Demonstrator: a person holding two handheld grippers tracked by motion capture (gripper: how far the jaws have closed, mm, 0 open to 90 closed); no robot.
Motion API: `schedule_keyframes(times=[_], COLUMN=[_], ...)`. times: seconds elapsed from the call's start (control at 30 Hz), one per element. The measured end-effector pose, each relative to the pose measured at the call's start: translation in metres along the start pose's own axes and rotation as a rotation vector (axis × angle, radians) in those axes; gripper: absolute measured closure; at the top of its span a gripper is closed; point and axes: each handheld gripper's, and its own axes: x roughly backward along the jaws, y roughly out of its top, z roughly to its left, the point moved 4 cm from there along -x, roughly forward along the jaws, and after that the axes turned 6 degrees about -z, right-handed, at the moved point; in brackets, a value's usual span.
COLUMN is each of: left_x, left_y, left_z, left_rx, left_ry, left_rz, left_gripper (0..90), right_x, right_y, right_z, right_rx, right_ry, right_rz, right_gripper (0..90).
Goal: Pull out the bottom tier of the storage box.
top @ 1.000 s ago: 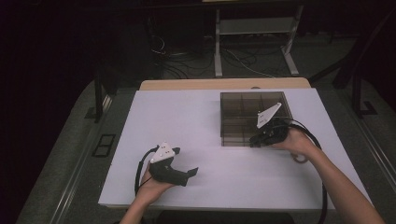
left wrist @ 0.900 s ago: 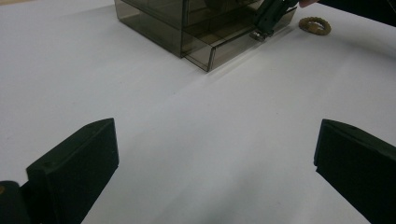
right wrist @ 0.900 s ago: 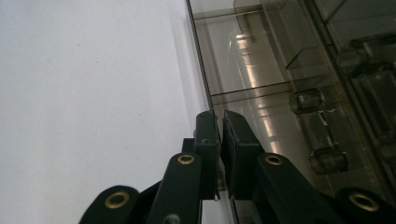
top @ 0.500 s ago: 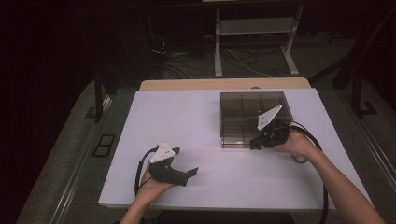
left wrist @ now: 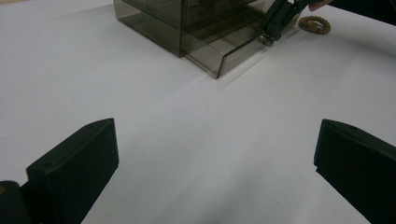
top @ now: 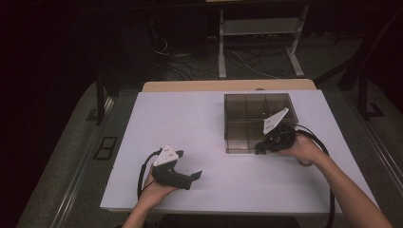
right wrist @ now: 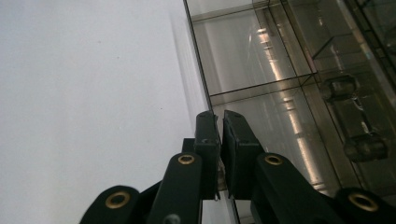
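A smoky see-through box (top: 247,102) with several compartments stands at the table's back right. Its lower drawer (left wrist: 224,53) sticks out a little toward the front. My right gripper (top: 258,150) is at the drawer's front edge; in the right gripper view (right wrist: 221,128) its jaws are pinched shut on the drawer's thin front wall (right wrist: 201,84). My left gripper (top: 197,176) rests near the front left of the white table, jaws wide open (left wrist: 215,172) with nothing between them, pointing toward the box (left wrist: 187,28) and the right gripper (left wrist: 267,39).
A brown braided ring (left wrist: 314,24) lies on the table by the right hand. Two small dark parts (right wrist: 341,88) sit inside the box. The white tabletop (top: 190,123) is bare between the grippers. Dark floor, cables and a metal stand lie beyond.
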Motion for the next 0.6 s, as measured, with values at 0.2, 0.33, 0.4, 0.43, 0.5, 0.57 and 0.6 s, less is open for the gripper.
schedule_keyframes(times=[0.2,0.33,0.4,0.43,0.5,0.57,0.6], left_x=[0.0,-0.0003,-0.0002,-0.0001,-0.0001,-0.0001,-0.0003], left_y=[-0.0001,0.0,-0.0001,-0.0002,-0.0001,-0.0001,-0.0002], left_z=[0.0,-0.0001,-0.0001,-0.0001,-0.0002,-0.0002,-0.0002], left_rx=[-0.001,0.001,-0.001,-0.001,-0.001,-0.001,0.001], left_ry=[0.0,0.0,0.0,0.0,0.0,0.001,0.001], left_rz=[0.001,0.0,0.001,0.001,0.001,0.001,0.001], left_gripper=[0.0,0.0,0.0,0.0,0.0,0.0,0.0], right_x=[0.0001,-0.0004,-0.0001,-0.0002,0.0002,0.0003,0.0004], right_y=[0.0006,0.0003,-0.0002,-0.0005,-0.0009,-0.0011,-0.0011], right_z=[0.0029,0.0045,0.0057,0.006,0.0063,0.0066,0.0066], right_rx=[-0.009,-0.006,-0.015,-0.016,-0.019,-0.02,-0.02], right_ry=[0.003,0.012,0.021,0.021,0.019,0.02,0.019], right_rz=[0.005,0.003,0.002,-0.002,-0.001,-0.002,-0.001], right_gripper=[84.1,84.2,84.1,84.1,84.1,84.1,84.1])
